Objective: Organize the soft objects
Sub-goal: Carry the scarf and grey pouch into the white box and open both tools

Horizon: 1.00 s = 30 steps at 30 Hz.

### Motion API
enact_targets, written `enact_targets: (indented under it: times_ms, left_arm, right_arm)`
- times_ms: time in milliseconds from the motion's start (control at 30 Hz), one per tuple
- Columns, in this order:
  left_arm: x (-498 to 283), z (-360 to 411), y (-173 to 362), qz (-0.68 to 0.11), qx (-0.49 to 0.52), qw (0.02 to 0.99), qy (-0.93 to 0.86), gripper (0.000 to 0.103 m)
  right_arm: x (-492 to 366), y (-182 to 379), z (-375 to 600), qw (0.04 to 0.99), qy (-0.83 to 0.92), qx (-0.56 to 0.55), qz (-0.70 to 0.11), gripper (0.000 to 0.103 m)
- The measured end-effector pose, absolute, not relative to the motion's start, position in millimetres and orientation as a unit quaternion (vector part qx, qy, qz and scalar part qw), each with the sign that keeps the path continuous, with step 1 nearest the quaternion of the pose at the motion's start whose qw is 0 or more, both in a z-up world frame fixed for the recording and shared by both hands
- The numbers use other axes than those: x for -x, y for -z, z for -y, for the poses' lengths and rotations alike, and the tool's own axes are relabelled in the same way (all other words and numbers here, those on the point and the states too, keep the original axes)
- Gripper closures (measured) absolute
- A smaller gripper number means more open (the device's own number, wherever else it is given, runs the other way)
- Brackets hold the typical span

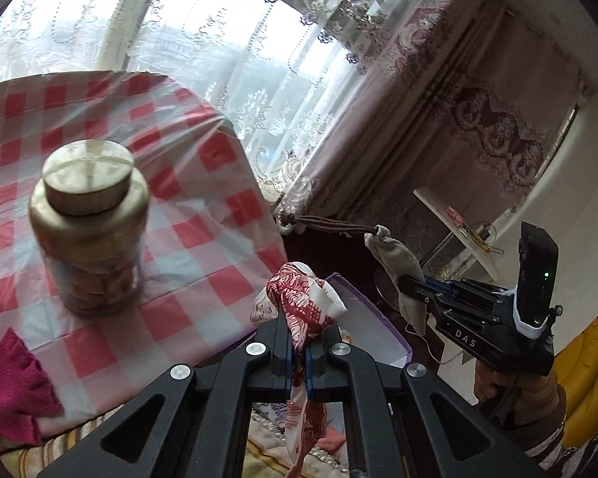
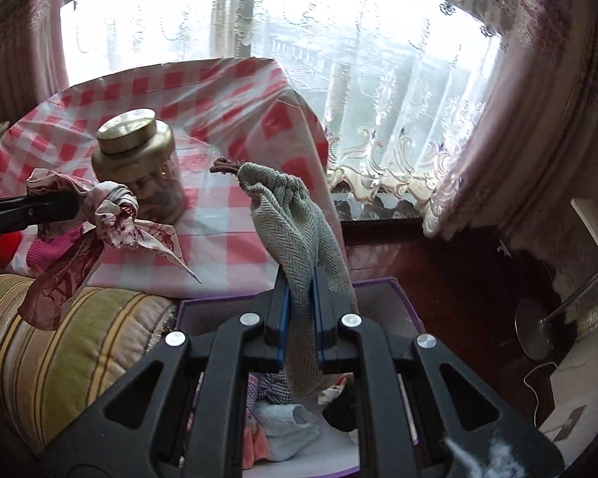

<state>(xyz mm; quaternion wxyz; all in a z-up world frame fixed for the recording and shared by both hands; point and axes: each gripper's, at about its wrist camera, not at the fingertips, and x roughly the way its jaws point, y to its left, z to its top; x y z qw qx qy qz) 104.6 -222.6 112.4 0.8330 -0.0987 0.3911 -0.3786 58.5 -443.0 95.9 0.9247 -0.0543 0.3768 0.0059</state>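
Between the pads of the left hand-held gripper (image 1: 298, 342) a red-printed scarf (image 1: 299, 302) is clamped tight, clear of the checked tabletop (image 1: 187, 215). To its left a pink knit cloth (image 1: 14, 390) lies unsorted near the jar (image 1: 89, 223). To its right, the right hand-held gripper (image 2: 299, 310) pinches a grey herringbone pouch (image 2: 287, 223) over the purple box (image 2: 378, 285), where several soft items already lie. Judging by this, sorting is well underway, with both held pieces and the pink cloth left.

Jar (image 1: 87, 223) alone on open tabletop (image 1: 203, 215)
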Motion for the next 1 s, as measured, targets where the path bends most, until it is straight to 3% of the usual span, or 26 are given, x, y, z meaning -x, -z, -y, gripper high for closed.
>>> enact_targets:
  times_ms: [200,267,333,400,733,1000]
  left_arm:
    - [-105,274,-108,-0.411,0.075,0.816,0.400,0.094]
    - [-106,286,-104,-0.421,0.065,0.813,0.397,0.082]
    - [-104,290,-101,-0.422,0.062,0.813,0.395,0.058]
    - [-101,291,-99,-0.422,0.057,0.816,0.392,0.051]
    - [-95,267,-94,-0.431,0.068,0.822,0.365,0.051]
    - [-97,200,-81,-0.441,0.098,0.836,0.312,0.051]
  right_arm:
    - [-40,-83,494,0.920,0.038,0.018,-0.391,0.088]
    - [-36,-80,505,0.919,0.050,0.009,-0.391,0.077]
    - [-34,-76,514,0.916,0.059,0.001,-0.398,0.050]
    - [-27,-71,522,0.913,0.068,-0.002,-0.401,0.047]
    - [-19,-62,518,0.915,0.037,-0.015,-0.401,0.042]
    - [-25,-62,476,0.915,-0.014,0.009,-0.404,0.040]
